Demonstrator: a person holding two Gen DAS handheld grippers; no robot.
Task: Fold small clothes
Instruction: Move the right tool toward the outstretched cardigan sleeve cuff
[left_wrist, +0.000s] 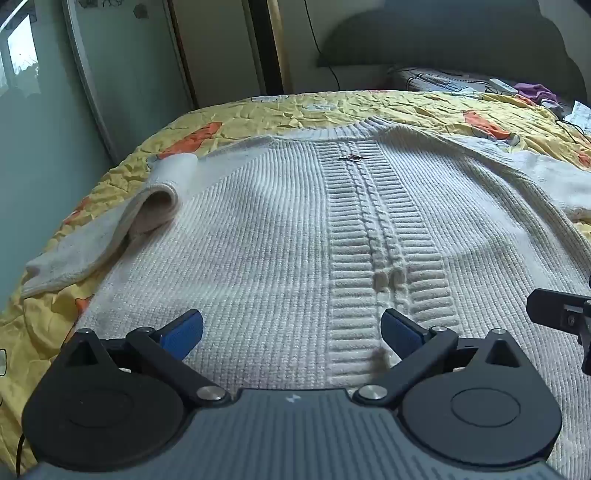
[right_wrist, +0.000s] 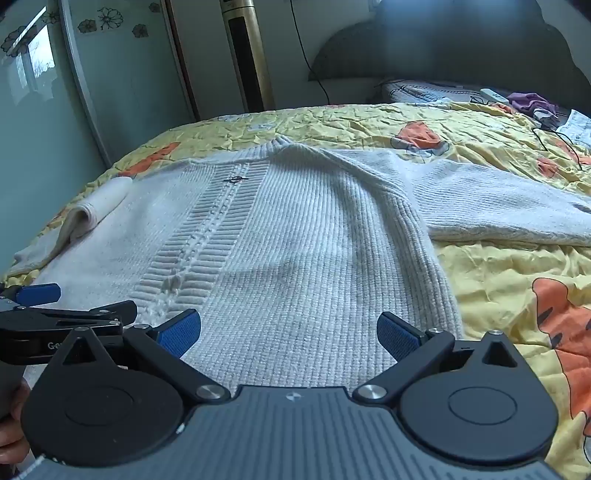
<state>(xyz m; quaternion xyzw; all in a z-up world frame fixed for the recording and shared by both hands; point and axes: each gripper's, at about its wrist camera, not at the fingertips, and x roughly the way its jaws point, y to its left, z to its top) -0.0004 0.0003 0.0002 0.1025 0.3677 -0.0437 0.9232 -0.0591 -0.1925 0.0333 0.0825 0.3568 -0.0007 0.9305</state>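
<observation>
In the left wrist view, the left tongs (left_wrist: 291, 334) filled the bottom of the frame, tilted downward over the near hem of a white knitted sweater (left_wrist: 258, 229). Their blue pads (left_wrist: 184, 334) stood wide apart with nothing between them but the knit lying below. The sweater lay spread flat across the middle of the frame on a bed with a yellow quilt (left_wrist: 295, 107) printed with orange figures. A cable-knit band ran up its centre to the collar, where a small dark metal ring (left_wrist: 354, 158) sat near the top. One sleeve (left_wrist: 110, 229) lay at the left of the frame, curled over on itself at the shoulder; the other trailed off to the right edge. Part of the right tongs (left_wrist: 565, 317) showed at the right edge, over the sweater.

In the right wrist view, the right tongs (right_wrist: 288, 334) sat at the bottom of the frame, likewise angled down at the sweater's (right_wrist: 295, 229) lower hem, pads spread wide and gripping nothing. The left tongs (right_wrist: 40, 295) reached in from the lower left edge, one blue pad visible over the cloth. A hand (right_wrist: 13, 424) showed at the bottom left corner behind the gear. The right sleeve (right_wrist: 498, 206) stretched out flat toward the right edge. At the upper right, by the dark headboard (right_wrist: 443, 44), lay a pillow (right_wrist: 424, 92) and a purple cloth (right_wrist: 532, 100).
</observation>
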